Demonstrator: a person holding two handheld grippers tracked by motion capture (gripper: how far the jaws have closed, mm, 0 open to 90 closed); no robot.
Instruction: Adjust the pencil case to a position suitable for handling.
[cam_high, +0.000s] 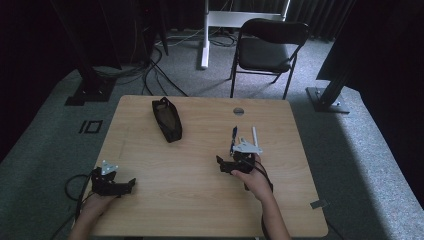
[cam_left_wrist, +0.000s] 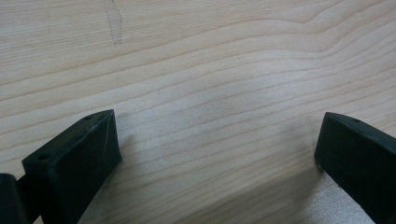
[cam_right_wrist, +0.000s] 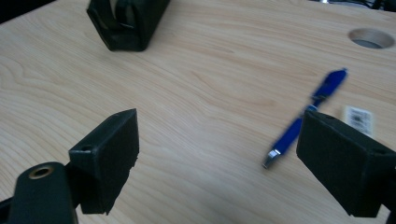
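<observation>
We hold our right claw (cam_right_wrist: 219, 154) spread wide above the counter (cam_right_wrist: 210, 88), the blue pen (cam_right_wrist: 303, 116) lying just beside its right jaw; our left claw (cam_left_wrist: 217, 149) gapes empty.

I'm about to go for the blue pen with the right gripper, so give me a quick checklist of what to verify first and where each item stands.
1. Right gripper open: ok, jaws wide apart.
2. Blue pen between the jaws: not ok, it lies by the right jaw, off-centre.
3. Pen free of other things: cannot tell, a white labelled thing lies close beside it.
4. Black pouch out of the way: ok, it sits farther up the table.
5. Left gripper clear of the work: ok, open over bare wood at the near left.
6. Pen flat on the table: ok.
</observation>
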